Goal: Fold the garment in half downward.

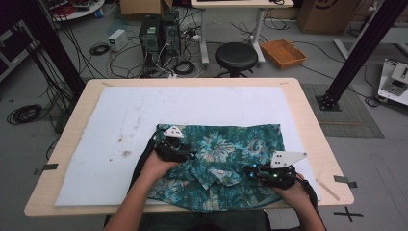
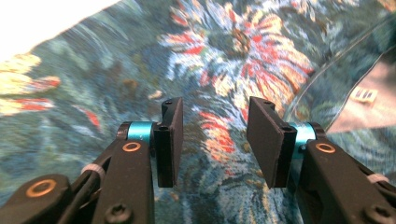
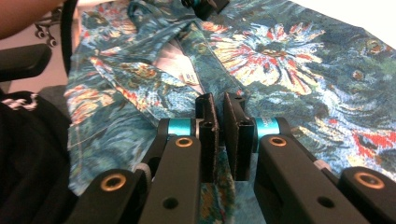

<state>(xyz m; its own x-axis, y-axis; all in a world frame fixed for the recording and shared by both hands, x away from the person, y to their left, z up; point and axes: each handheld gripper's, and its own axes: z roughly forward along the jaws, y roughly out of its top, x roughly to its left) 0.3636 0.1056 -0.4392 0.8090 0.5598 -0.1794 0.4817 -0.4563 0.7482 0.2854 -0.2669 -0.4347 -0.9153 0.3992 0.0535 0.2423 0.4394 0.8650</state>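
So the right gripper (image 3: 219,135) has its two black jaws squeezed nearly together on a fold of the floral shirt (image 1: 226,159); in the right gripper view you can see a thin ridge of the teal fabric pinched up between the pads. The left gripper (image 2: 214,140) is a different story: jaws apart, nothing between them, just hovering over flat printed cloth.

From the high view, the left gripper (image 1: 175,147) sits near the shirt's upper left corner, and the right gripper (image 1: 269,174) is down at the shirt's lower right, close to the near edge of the table (image 1: 62,144). The shirt lies spread on a white mat (image 1: 120,125), in its near-right part. Its bottom hem hangs right at the near edge of the mat, maybe slightly over it. Loads of free mat to the left and toward the far side, way less room on the right.

The gripper views give stuff the overhead one can't: the red and orange in the flower print, and the open collar with a small label (image 3: 189,74) inside. The high view alone gives the surroundings: a black stool (image 1: 235,57) and a wicker tray (image 1: 283,52) on the floor past the table.
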